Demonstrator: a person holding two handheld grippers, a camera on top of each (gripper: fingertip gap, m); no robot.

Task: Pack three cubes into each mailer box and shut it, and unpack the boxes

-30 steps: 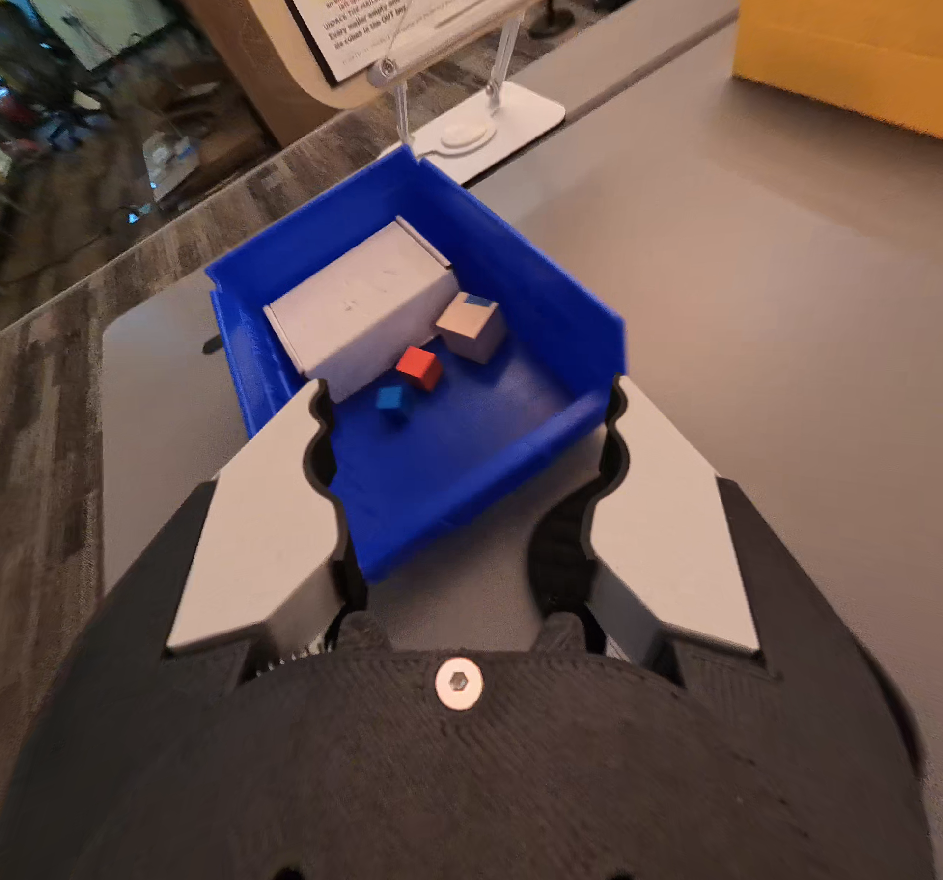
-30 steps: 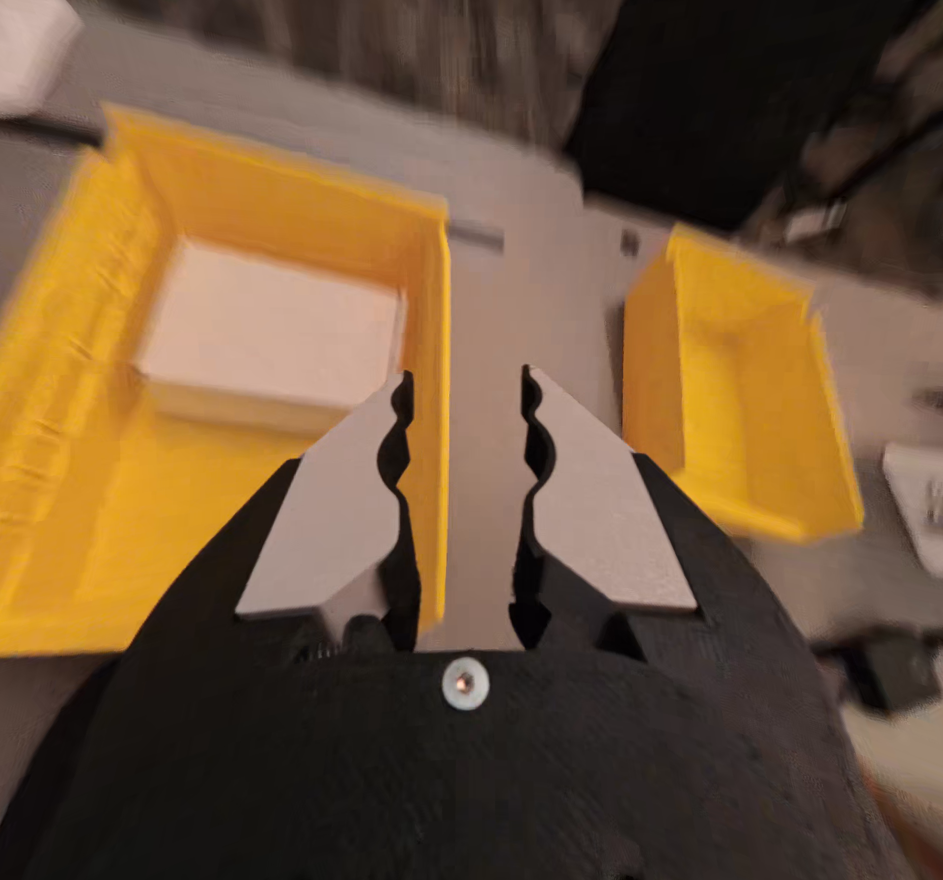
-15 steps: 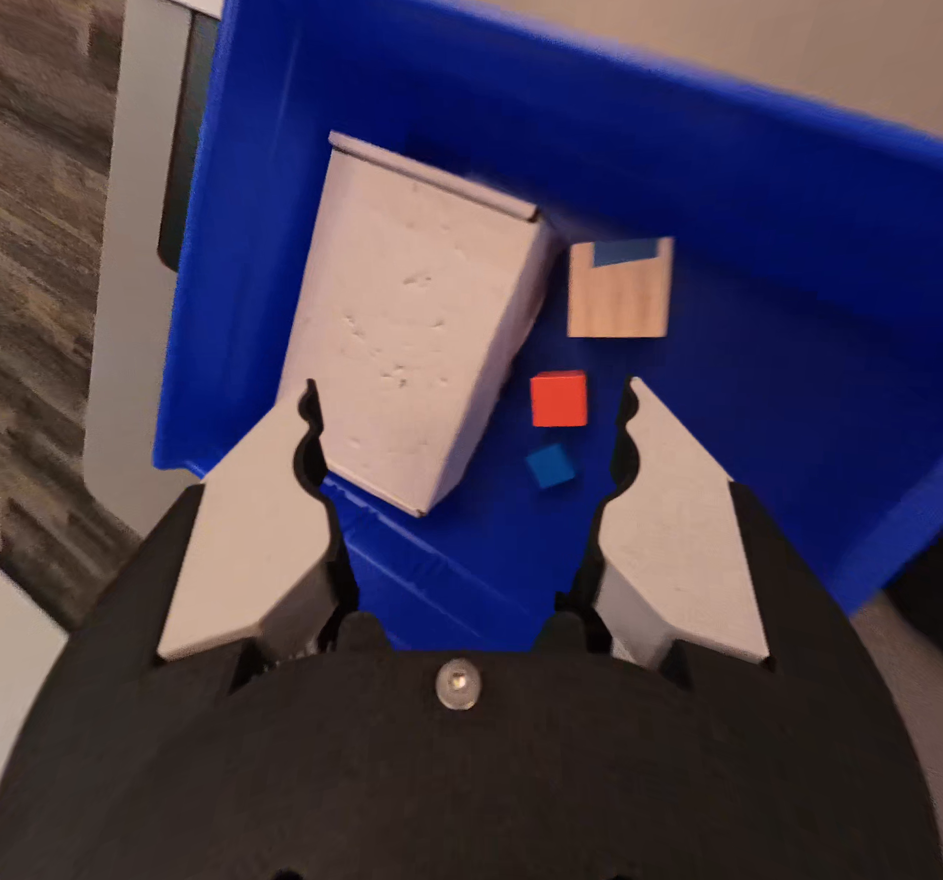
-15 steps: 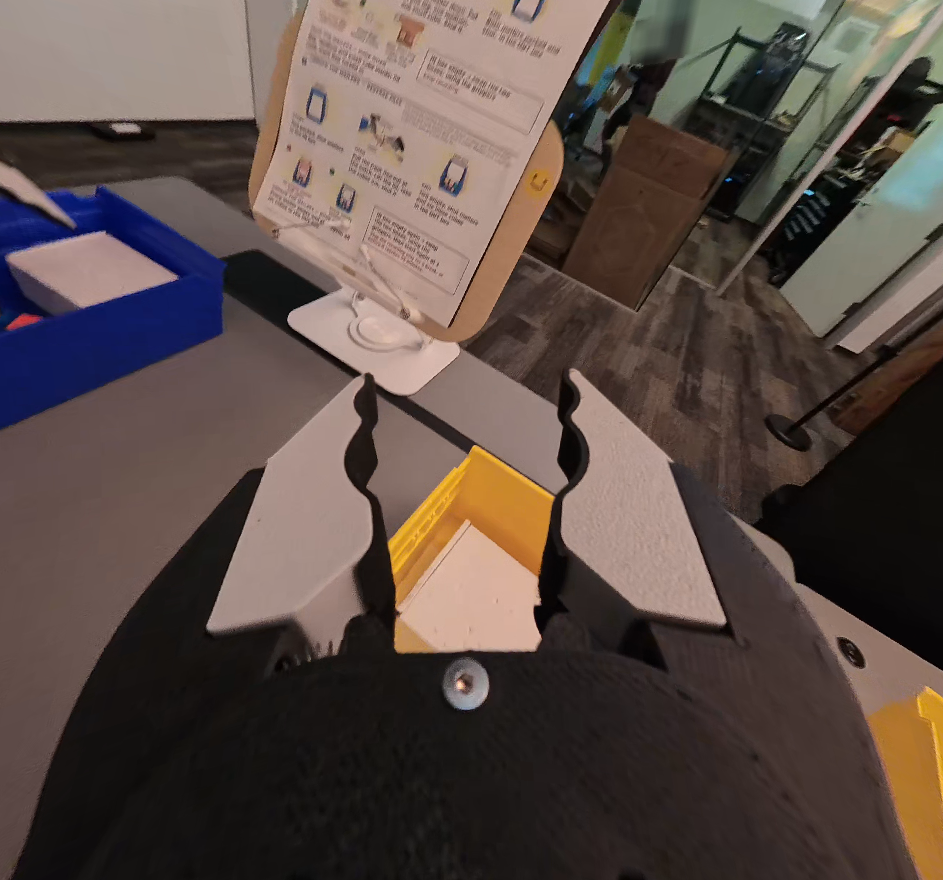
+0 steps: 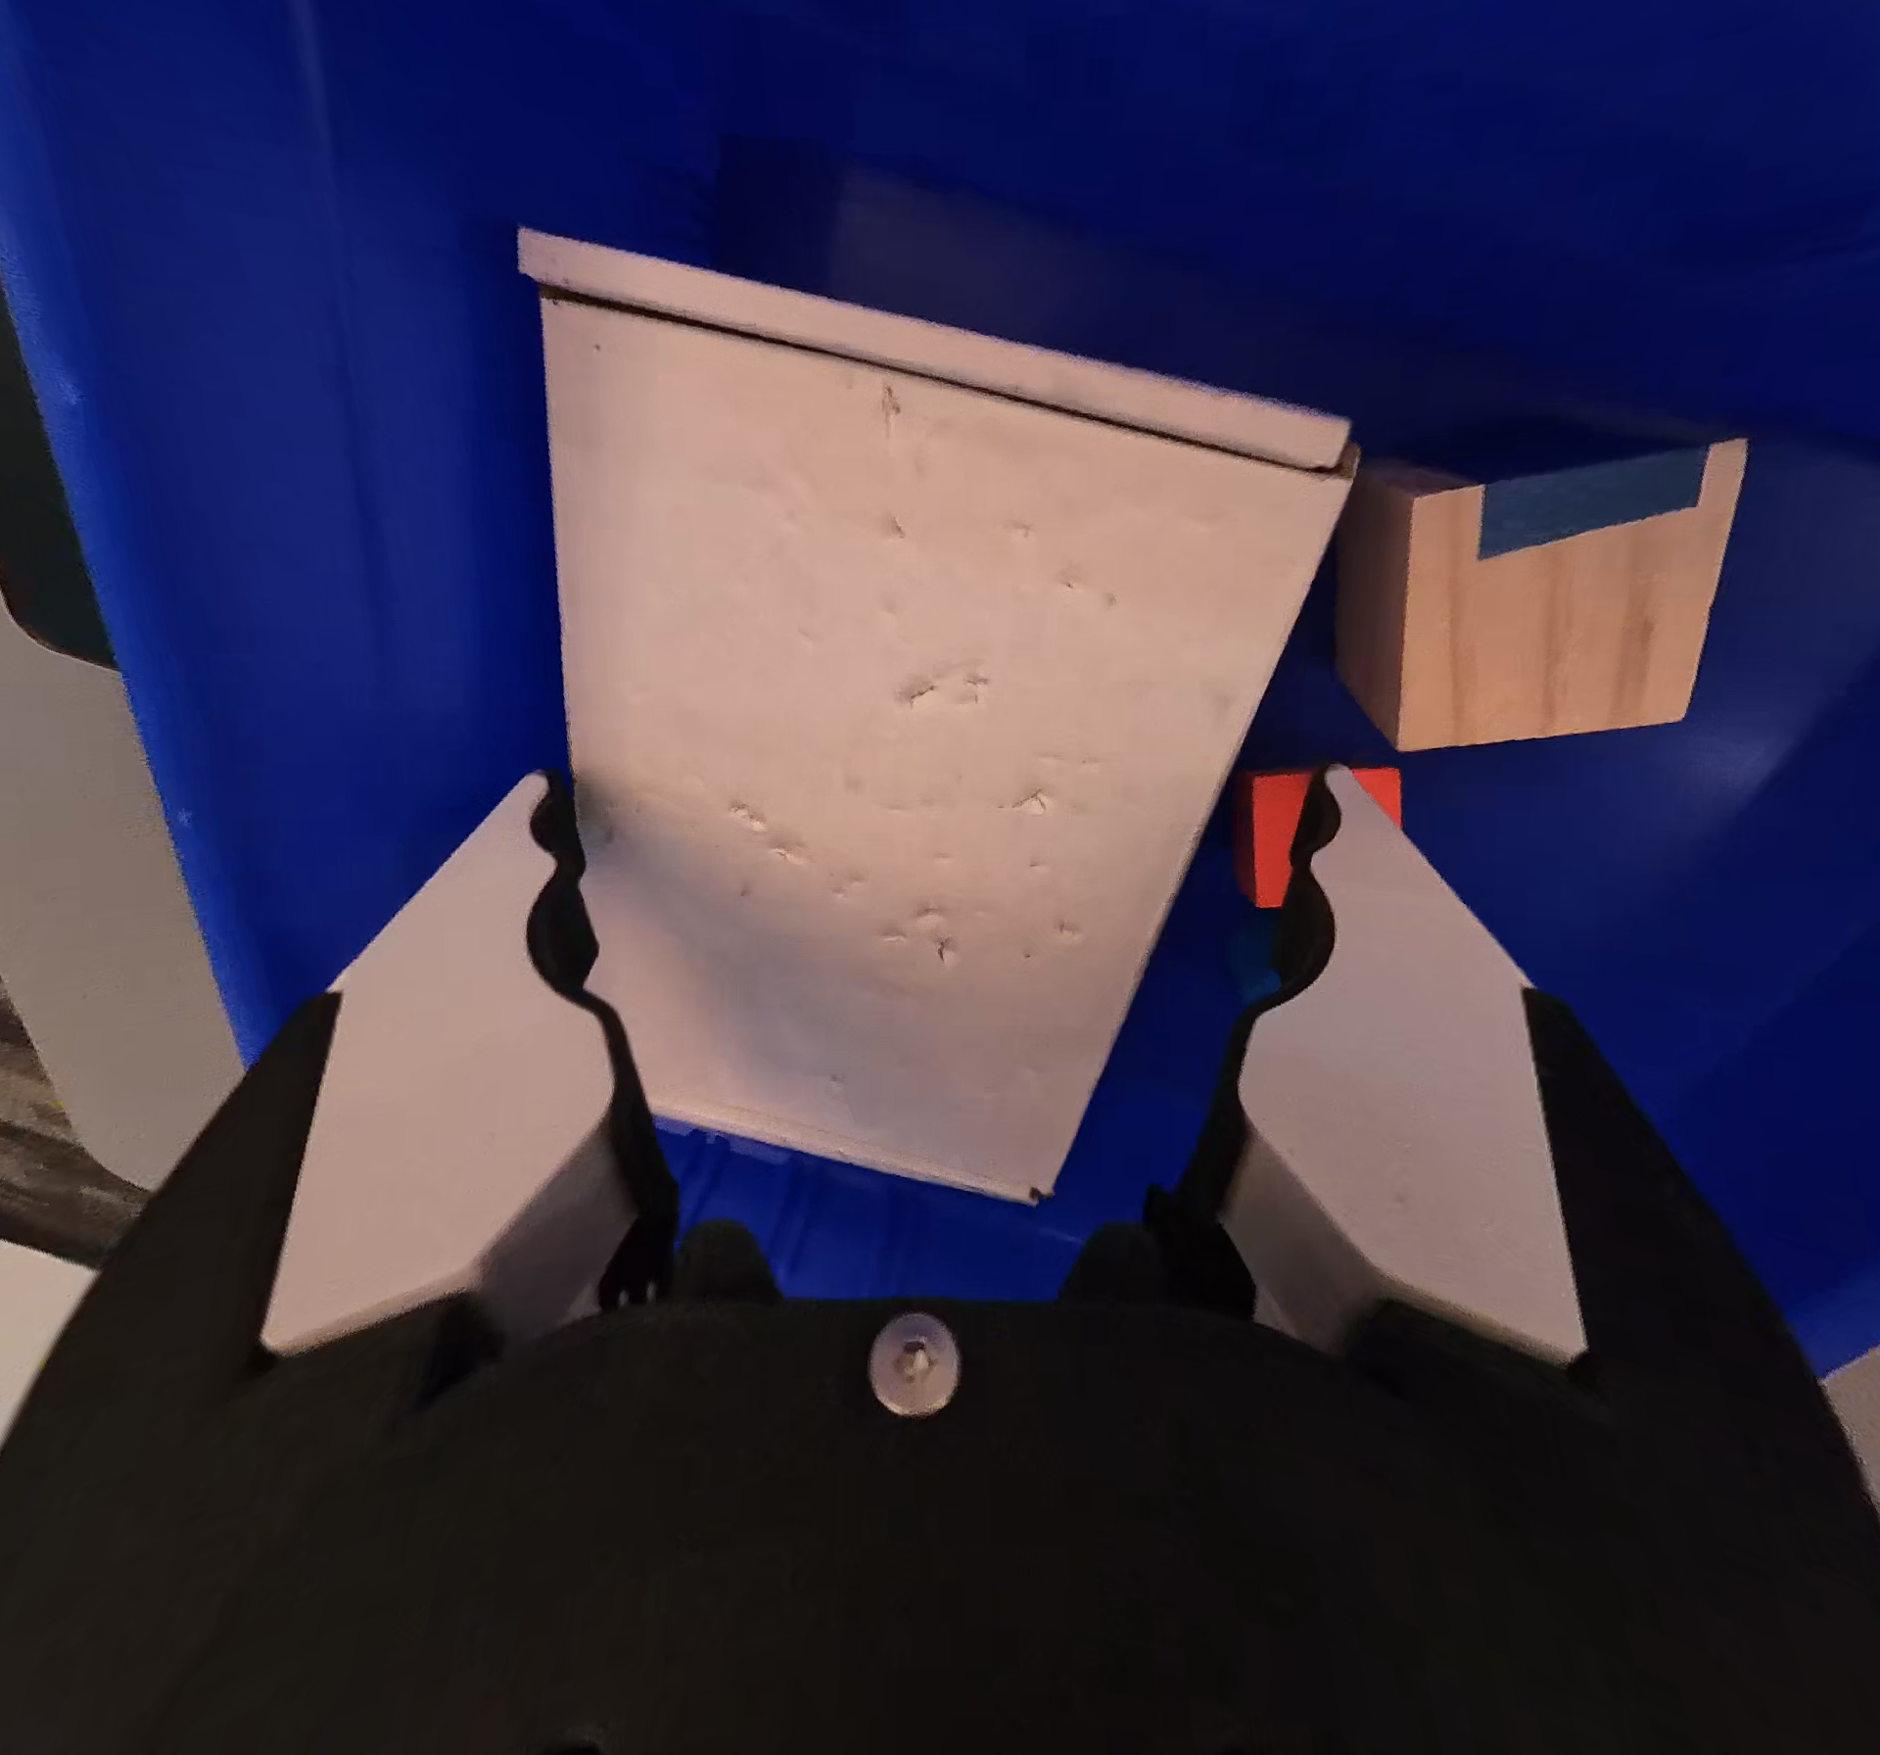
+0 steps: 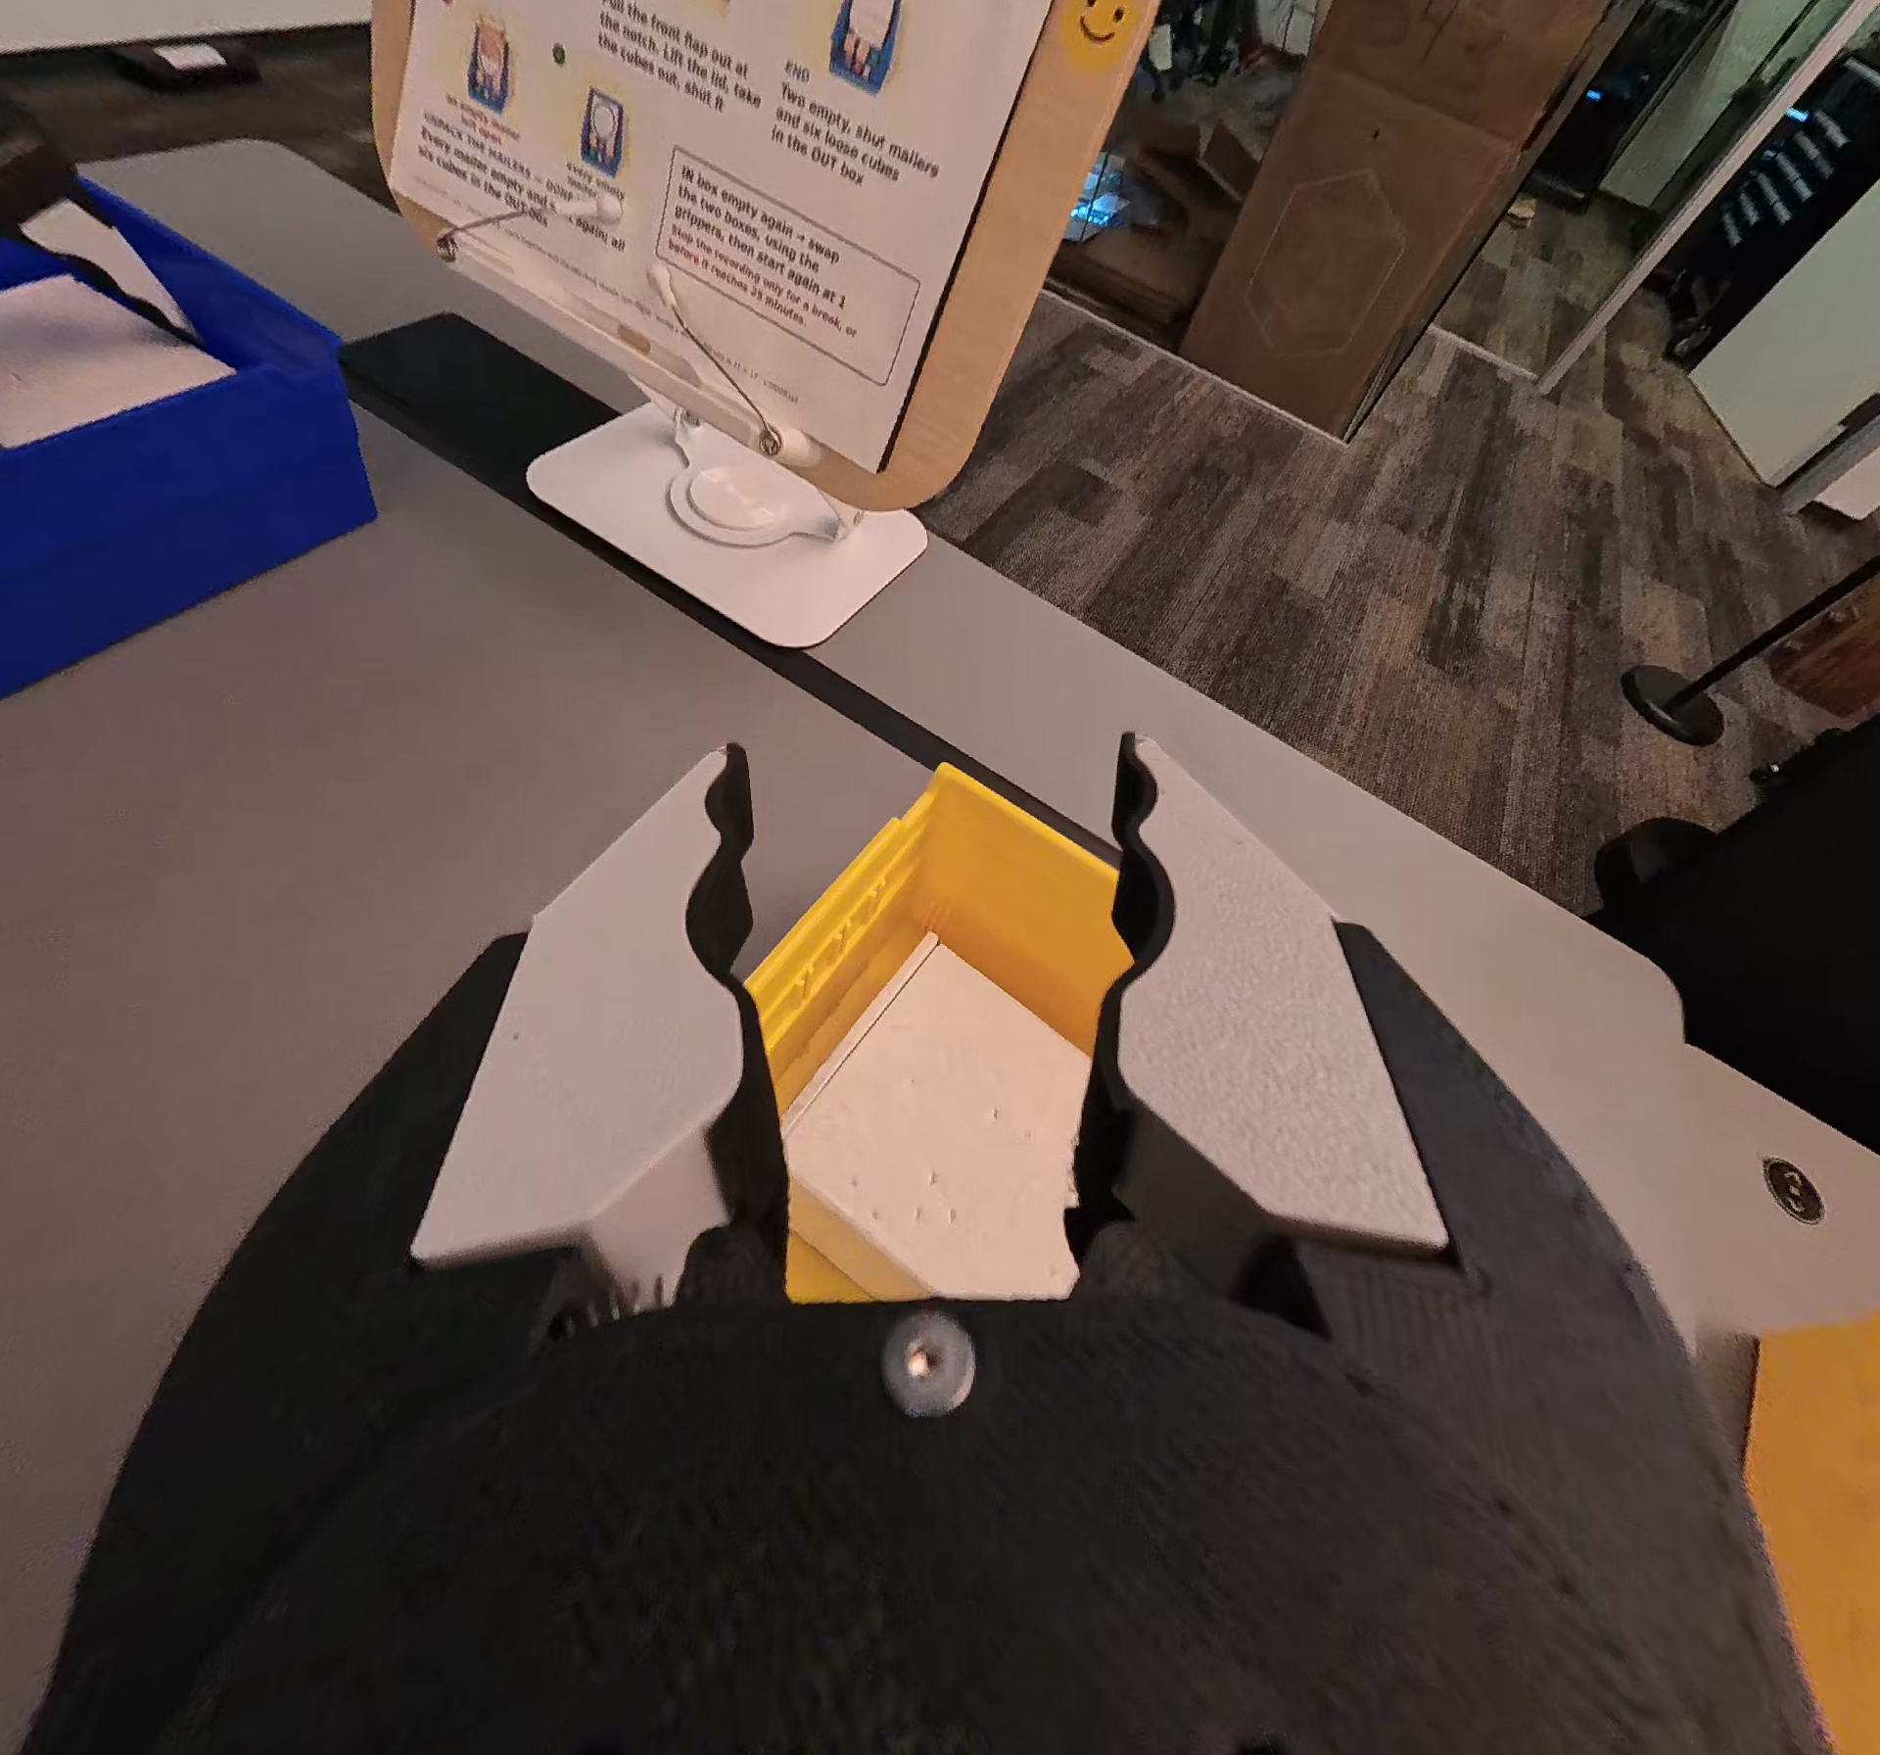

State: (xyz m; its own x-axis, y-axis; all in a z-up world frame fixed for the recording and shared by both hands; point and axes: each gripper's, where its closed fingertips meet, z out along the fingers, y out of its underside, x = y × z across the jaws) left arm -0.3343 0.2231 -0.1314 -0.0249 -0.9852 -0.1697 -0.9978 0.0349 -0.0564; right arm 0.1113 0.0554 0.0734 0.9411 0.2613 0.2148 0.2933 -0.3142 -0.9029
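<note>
- In the left wrist view, you are holding the left gripper (image 5: 931,795) over the blue bin (image 5: 305,383), its fingers (image 5: 458,1045) spread wide and gripping nothing.
- The bin is holding a shut white mailer box (image 5: 895,719) lying flat, its long axis running away from you between the fingers, lid edge at the far end.
- Just right of it are sitting a wooden cube (image 5: 1536,597) with blue tape, a red cube (image 5: 1267,836) and a small blue cube (image 5: 1251,968), the last two partly hidden by the right finger.
- In the right wrist view, you are hovering the right gripper (image 6: 928,760) over a yellow bin (image 6: 997,851) on the grey worktop (image 6: 356,740), fingers (image 6: 610,1045) spread and empty.
- A second white mailer (image 6: 946,1126) is lying flat inside it, its long axis running diagonally.
- An instruction board (image 6: 773,129) is standing beyond.
</note>
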